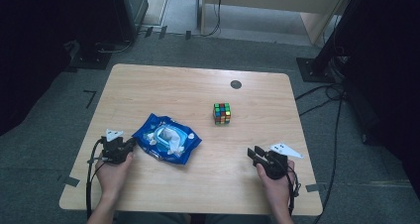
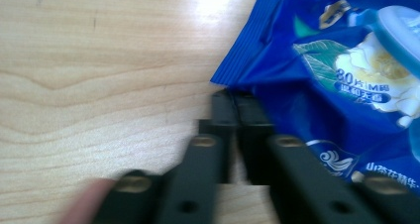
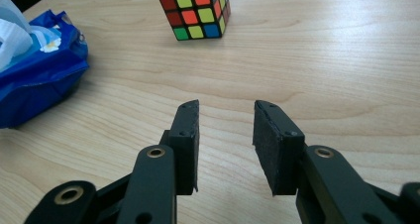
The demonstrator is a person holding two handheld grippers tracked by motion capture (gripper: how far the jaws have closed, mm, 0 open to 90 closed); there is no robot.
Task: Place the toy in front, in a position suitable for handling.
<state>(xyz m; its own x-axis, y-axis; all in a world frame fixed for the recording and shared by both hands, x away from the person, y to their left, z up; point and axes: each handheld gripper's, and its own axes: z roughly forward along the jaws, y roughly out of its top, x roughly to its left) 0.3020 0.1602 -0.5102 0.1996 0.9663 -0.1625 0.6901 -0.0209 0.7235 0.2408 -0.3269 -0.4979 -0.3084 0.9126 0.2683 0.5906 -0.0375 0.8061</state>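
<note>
Gripping a corner of the blue wet-wipe pack [image 1: 167,138], the left gripper [image 1: 130,144] works near the table's [image 1: 163,78] near-left corner; its jaws stand closed together on the crimped seam at the pack's edge, as the left gripper view shows [image 2: 233,83]. The right gripper [image 1: 251,153] rests near the near-right corner with jaws parted and nothing between them, its pads [image 3: 265,140] bare above the wood. Judged from this layout, the work appears to be at an early stage: the pack is seized at one end, its flip lid [image 1: 168,134] seems to be raised with a white wipe [image 1: 174,143] showing at the opening, and pulling a wipe free or closing the lid probably remains for the free gripper. The pack is a soft, glossy blue pouch, crumpled and lying flat at an angle left of the table's centre, printed with white flowers and leaves [image 2: 376,65]. Farther off, toward the middle of the table, stands a scrambled Rubik's cube [image 1: 222,113], well apart from the pack; beyond it a dark round grommet [image 1: 236,84] sits near the far edge.
</note>
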